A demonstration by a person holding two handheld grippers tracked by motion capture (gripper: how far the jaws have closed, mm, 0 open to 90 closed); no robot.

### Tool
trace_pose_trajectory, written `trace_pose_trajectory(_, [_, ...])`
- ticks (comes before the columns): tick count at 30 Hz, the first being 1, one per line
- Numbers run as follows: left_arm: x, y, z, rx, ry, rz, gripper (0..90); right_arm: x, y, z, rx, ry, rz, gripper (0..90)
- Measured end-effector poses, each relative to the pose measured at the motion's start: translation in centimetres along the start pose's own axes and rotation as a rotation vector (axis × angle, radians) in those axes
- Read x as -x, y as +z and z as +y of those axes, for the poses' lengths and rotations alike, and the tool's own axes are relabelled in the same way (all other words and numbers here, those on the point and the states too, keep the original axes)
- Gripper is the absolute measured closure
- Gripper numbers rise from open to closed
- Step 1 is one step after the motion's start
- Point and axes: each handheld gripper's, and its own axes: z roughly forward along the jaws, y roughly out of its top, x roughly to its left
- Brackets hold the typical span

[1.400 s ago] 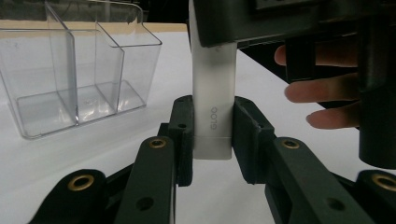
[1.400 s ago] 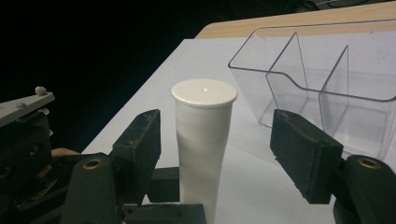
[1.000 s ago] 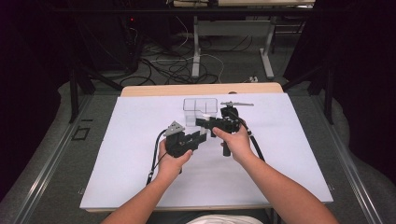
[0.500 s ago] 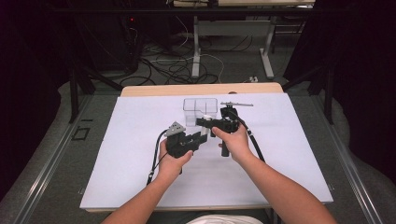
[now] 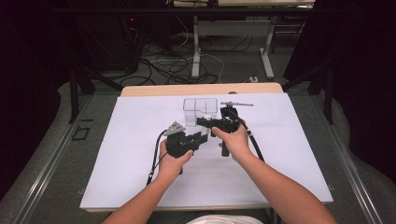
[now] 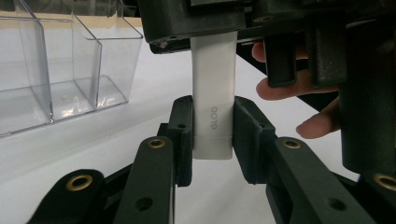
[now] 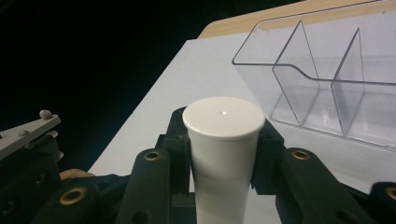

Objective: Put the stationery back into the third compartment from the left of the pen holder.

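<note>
A white glue stick [image 6: 212, 79] marked GLOO is held in the air between both grippers. In the left gripper view my left gripper [image 6: 212, 135] is shut on its lower end, pads against both sides, and the stick runs up into the right gripper's jaws. The right gripper view looks at the stick's round flat end [image 7: 223, 114], with my right gripper [image 7: 223, 140] shut on the barrel just below it. In the high view the left gripper [image 5: 198, 138] and right gripper [image 5: 203, 122] meet tip to tip over the table's middle, in front of a clear plastic organiser [image 5: 201, 109].
The clear organiser [image 7: 327, 79] has several open compartments and stands on the white sheet [image 5: 140, 177] covering the table. A wooden table edge [image 5: 201, 89] shows at the back. Cables lie on the floor [image 5: 177, 65] beyond the table, with dark surroundings on both sides.
The left gripper has edged slightly right and up toward the right gripper. The right gripper and the organiser have stayed where they were.
</note>
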Motion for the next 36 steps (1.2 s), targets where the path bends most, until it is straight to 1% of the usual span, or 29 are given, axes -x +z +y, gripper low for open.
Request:
trace_pose_trajectory(2, [0.0,0.0,0.0,0.002,-0.004,-0.003,68.7,0.0,0.0,0.0,0.006,0.006,0.001,65.7])
trace_pose_trajectory(5, [-0.1,0.1,0.0,0.004,-0.007,-0.009,64.8,-0.1,0.1,0.1,0.008,0.002,-0.002,65.6])
trace_pose_trajectory(7, [-0.1,0.1,0.0,0.003,-0.006,-0.004,61.5,-0.1,0.0,0.2,0.009,-0.003,-0.004,65.7])
trace_pose_trajectory(11, [-0.2,0.2,-0.1,-0.008,0.000,0.010,56.5,-0.2,0.0,0.5,0.017,-0.037,-0.020,65.7])
trace_pose_trajectory(13, [-0.3,0.2,-0.1,-0.004,0.004,0.019,53.7,-0.2,0.0,0.7,0.022,-0.059,-0.029,65.7])
trace_pose_trajectory(14, [-0.3,0.2,-0.1,-0.003,0.002,0.023,52.5,-0.3,0.0,0.8,0.029,-0.061,-0.035,65.7])
trace_pose_trajectory(17, [-0.4,0.2,-0.1,-0.004,0.008,0.040,48.2,-0.3,-0.1,1.2,0.040,-0.088,-0.054,65.7])
trace_pose_trajectory(18, [-0.4,0.2,-0.1,-0.003,0.008,0.044,46.9,-0.2,-0.1,1.3,0.049,-0.104,-0.058,65.7])
trace_pose_trajectory(19, [-0.5,0.2,-0.1,-0.003,0.009,0.045,45.8,-0.3,-0.1,1.5,0.051,-0.106,-0.066,65.7])
trace_pose_trajectory(24, [-0.8,0.3,-0.1,-0.014,0.004,0.049,37.4,-0.2,-0.2,2.3,0.072,-0.148,-0.104,65.7])
trace_pose_trajectory(26, [-0.9,0.2,-0.1,-0.016,0.015,0.063,34.8,-0.2,-0.2,2.7,0.085,-0.164,-0.118,65.7])
trace_pose_trajectory(29, [-1.0,0.2,-0.2,-0.029,0.028,0.085,33.0,-0.2,-0.1,3.1,0.103,-0.174,-0.135,65.7])
trace_pose_trajectory(32, [-1.1,0.2,-0.3,-0.030,0.037,0.111,32.3,-0.1,-0.1,3.6,0.107,-0.190,-0.150,65.7])
trace_pose_trajectory(33, [-1.2,0.1,-0.2,-0.036,0.043,0.122,31.7,0.0,-0.1,3.7,0.114,-0.204,-0.157,65.7])
trace_pose_trajectory(34, [-1.2,0.1,-0.2,-0.037,0.055,0.135,31.3,-0.1,-0.1,3.9,0.113,-0.203,-0.167,65.7])
trace_pose_trajectory(35, [-1.3,0.0,-0.2,-0.036,0.056,0.143,31.1,0.0,0.0,4.0,0.123,-0.215,-0.169,65.7])
trace_pose_trajectory(36, [-1.3,0.0,-0.2,-0.035,0.070,0.153,30.7,0.0,0.1,4.1,0.124,-0.217,-0.174,65.7])
